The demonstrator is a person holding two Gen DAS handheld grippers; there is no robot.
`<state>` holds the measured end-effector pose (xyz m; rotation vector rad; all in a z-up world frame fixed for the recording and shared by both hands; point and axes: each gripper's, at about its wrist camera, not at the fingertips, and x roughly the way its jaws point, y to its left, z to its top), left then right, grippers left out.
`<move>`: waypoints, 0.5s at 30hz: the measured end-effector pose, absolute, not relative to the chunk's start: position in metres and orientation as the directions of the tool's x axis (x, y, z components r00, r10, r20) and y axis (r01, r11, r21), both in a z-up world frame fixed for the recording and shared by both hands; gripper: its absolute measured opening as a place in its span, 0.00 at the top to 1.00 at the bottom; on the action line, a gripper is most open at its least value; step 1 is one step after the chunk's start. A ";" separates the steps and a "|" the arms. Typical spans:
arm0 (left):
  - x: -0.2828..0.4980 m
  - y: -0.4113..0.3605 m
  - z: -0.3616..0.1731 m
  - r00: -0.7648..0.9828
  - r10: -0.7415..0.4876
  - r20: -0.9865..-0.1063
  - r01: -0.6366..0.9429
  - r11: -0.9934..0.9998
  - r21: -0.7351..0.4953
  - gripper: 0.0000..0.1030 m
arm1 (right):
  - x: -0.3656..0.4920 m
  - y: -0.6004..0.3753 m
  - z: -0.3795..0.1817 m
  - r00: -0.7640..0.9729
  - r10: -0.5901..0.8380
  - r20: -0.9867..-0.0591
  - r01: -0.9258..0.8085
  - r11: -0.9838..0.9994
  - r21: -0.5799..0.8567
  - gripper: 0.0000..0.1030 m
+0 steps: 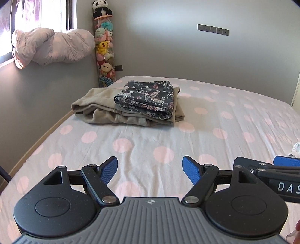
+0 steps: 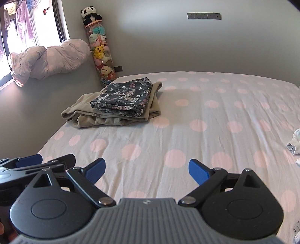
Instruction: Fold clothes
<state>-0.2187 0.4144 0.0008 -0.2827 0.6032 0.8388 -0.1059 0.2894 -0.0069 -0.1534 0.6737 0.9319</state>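
Left wrist view: the left gripper [image 1: 150, 169] hangs over the bed [image 1: 215, 116] with its jaws spread wide and nothing between them; the blue pads [image 1: 109, 169] touch neither cloth nor sheet, only the dotted sheet shows in the gap. Just to its right, the right gripper [image 1: 270, 167] pokes into the frame, side by side with it, one blue pad showing. Farther up the bed, near the left edge and the corner of the room, lies a stack of folded clothes: a dark floral piece [image 1: 146, 97] rests on top of a larger beige piece [image 1: 97, 107], both well apart from either gripper. At the right rim of this view a small pale garment [image 1: 296, 149] lies crumpled on the sheet. Right wrist view: the right gripper [image 2: 147, 169] also stands released, jaws wide, empty, above the bare sheet of the bed [image 2: 215, 112]; the left gripper [image 2: 37, 163] shows at the lower left, close beside it. The floral piece [image 2: 123, 97] on the beige piece [image 2: 80, 110] sits up and to the left, and the pale garment [image 2: 294, 144] lies at the right edge, unfolded, away from the stack. In the corner behind the bed stands a tall clear tube of plush toys [image 2: 99, 50] with a panda [image 2: 90, 15] on top, and a rolled duvet [image 2: 46, 58] lies on the ledge by the window.
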 end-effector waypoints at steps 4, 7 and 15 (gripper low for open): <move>-0.221 0.409 0.001 0.520 0.609 -0.599 -0.766 0.643 -0.011 0.27 | -0.113 0.282 -0.003 0.427 0.691 -0.584 -0.790 0.599 0.131 0.06; -0.221 0.404 0.003 0.519 0.614 -0.595 -0.767 0.642 -0.006 0.27 | -0.115 0.278 0.000 0.438 0.689 -0.578 -0.788 0.603 0.123 0.06; -0.222 0.399 0.007 0.519 0.615 -0.594 -0.768 0.641 -0.006 0.28 | -0.117 0.270 0.002 0.438 0.692 -0.574 -0.785 0.606 0.132 0.06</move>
